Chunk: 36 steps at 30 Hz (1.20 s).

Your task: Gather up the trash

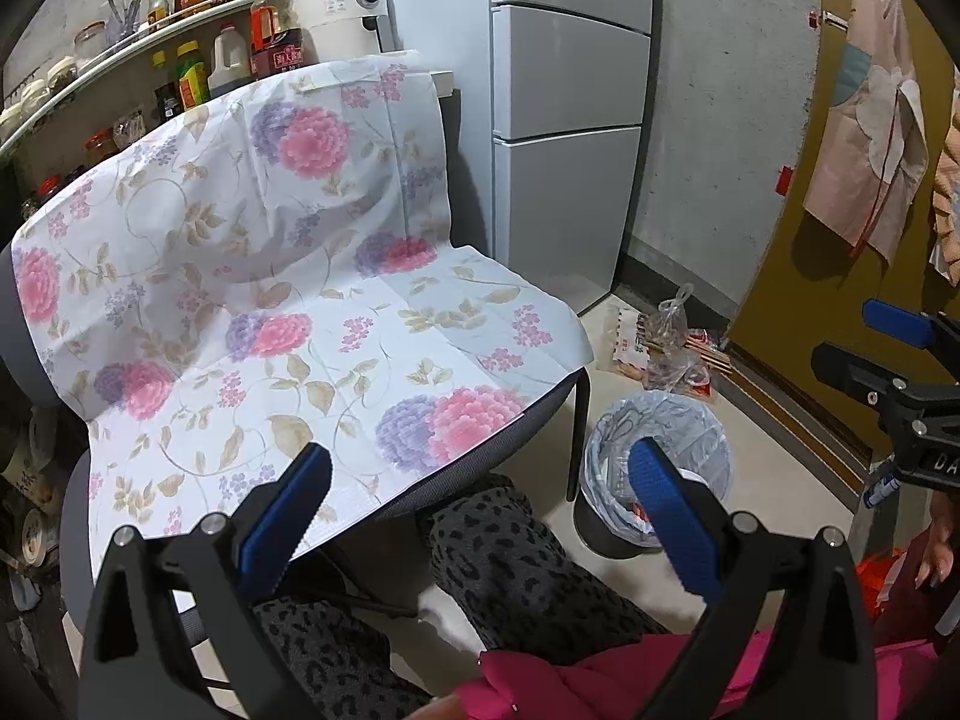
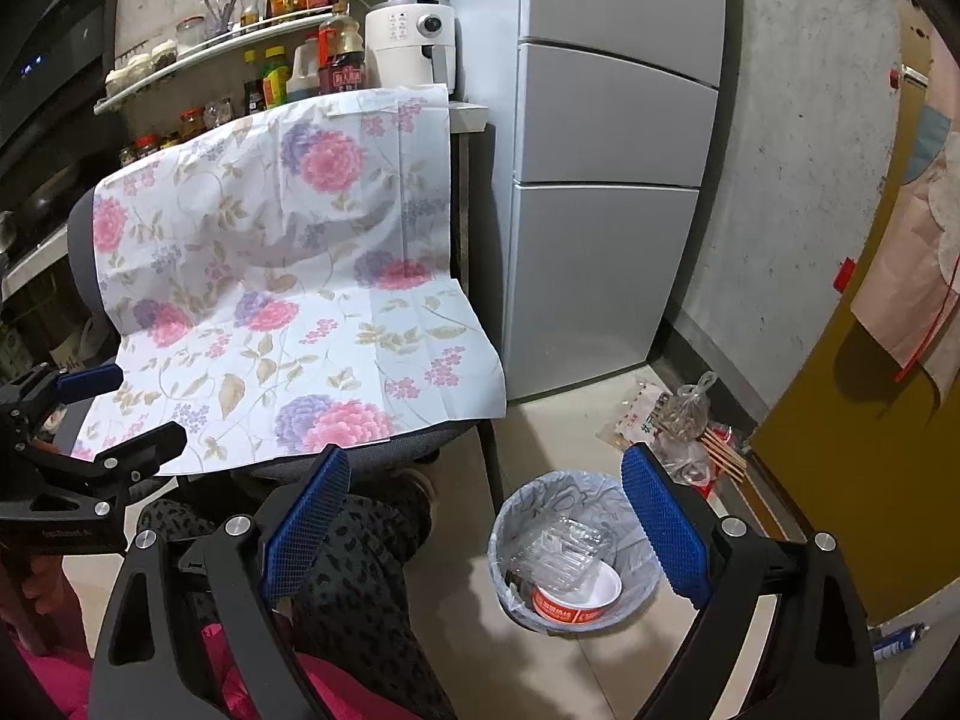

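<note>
Both my left tool [image 1: 480, 516] and right tool [image 2: 486, 525] gape wide and empty, ribbed blue pads apart, above the round plastic-lined bin [image 2: 636, 558] on the floor holding a crinkled clear clamshell [image 2: 564, 552] and paper bowl [image 2: 591, 597].

Both fisheye views are evenly and fairly brightly lit by soft indoor light from above, with no hard glare. The floral cloth [image 1: 258, 276] shows gentle grey shadows in its folds, and a dim patch lies under the chair seat. The refrigerator [image 2: 606, 180] carries a mild sheen. Straight edges bow strongly toward the frame borders, and the corners fall to black vignette. The centre is sharp; the far left shelf bottles [image 1: 198, 66] are slightly soft.
</note>
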### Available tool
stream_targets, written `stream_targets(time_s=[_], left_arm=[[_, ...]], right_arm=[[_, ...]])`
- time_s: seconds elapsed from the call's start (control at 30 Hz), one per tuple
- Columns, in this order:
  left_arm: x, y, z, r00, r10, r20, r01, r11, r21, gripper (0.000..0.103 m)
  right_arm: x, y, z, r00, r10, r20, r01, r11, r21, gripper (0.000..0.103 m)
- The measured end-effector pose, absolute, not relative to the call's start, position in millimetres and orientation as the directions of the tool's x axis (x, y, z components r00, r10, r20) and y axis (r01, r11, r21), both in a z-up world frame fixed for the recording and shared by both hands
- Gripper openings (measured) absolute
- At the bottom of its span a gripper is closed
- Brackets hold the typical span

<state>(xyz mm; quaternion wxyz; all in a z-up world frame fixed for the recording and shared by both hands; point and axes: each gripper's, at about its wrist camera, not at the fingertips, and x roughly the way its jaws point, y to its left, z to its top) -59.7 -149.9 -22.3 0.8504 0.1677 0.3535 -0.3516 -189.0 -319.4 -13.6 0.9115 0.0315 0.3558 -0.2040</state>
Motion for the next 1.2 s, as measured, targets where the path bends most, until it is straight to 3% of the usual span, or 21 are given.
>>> stream_targets(time_s=[1.2], left_arm=[[-60.7,-146.5,-14.5,0.529,-0.476,-0.702,0.693,0.72,0.035,0.096]], right_arm=[[-189.1,-322.8,-19.9,0.656,-0.361,-0.662,0.409,0.908,-0.09,0.091]])
